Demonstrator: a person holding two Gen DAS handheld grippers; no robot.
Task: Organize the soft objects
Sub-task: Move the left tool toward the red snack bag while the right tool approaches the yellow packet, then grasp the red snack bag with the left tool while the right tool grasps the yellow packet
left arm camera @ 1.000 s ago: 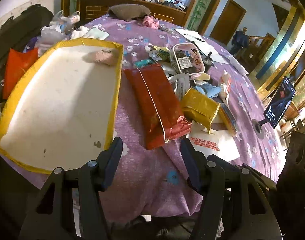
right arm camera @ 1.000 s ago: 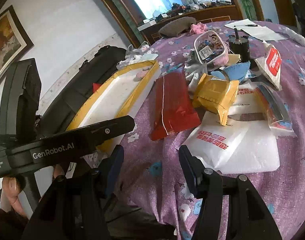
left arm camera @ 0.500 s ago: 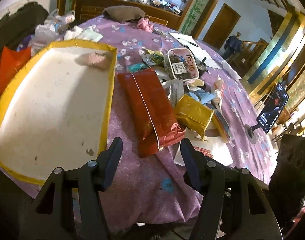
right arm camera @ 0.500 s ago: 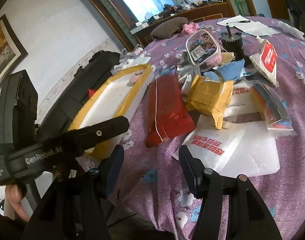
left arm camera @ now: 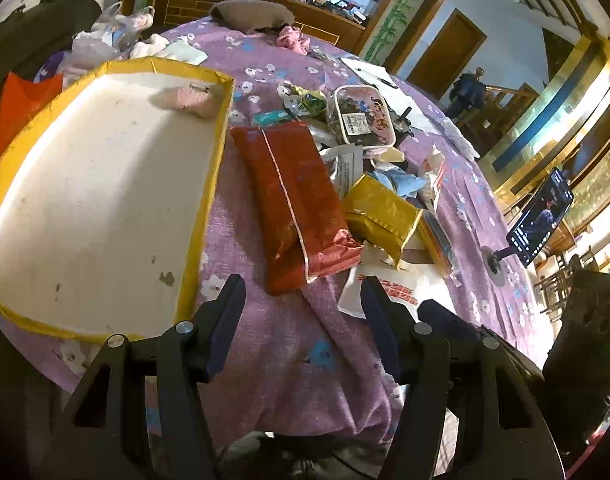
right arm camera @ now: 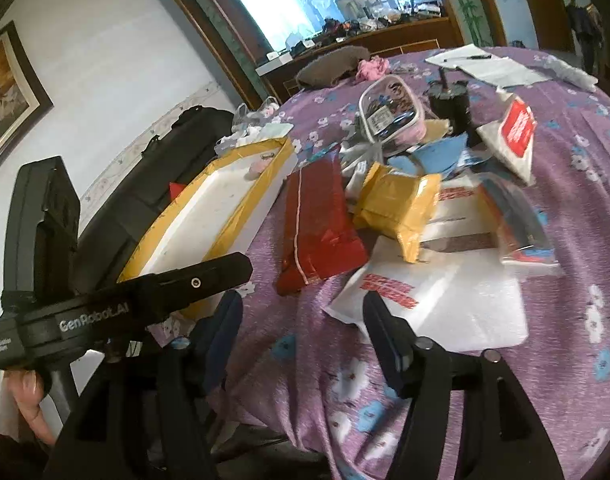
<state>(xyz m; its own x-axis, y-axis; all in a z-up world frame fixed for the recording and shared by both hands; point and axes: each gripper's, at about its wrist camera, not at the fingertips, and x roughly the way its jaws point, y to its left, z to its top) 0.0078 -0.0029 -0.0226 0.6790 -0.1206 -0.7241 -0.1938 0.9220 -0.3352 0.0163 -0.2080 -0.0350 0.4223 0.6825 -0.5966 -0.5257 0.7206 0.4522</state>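
Both grippers hang empty over the near table edge: the left gripper point(left arm camera: 303, 306) gapes wide, and the right gripper point(right arm camera: 301, 322) has just been opening, nothing between its jaws. Beyond, frame centre, lies the red pouch point(left arm camera: 297, 204), the yellow-rimmed tray point(left arm camera: 209, 184) to its left. This looks like the approach step; next comes reaching forward onto the pouch.

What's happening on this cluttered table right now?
A person holds a gripper in each hand at the near edge of the purple-clothed table. The left gripper is open and empty; the right gripper is also empty, its jaws just widened. Neither touches anything yet. The yellow-rimmed tray holds only a small pink fluffy item. The red pouch, gold packet and other packages lie unsorted beside it.
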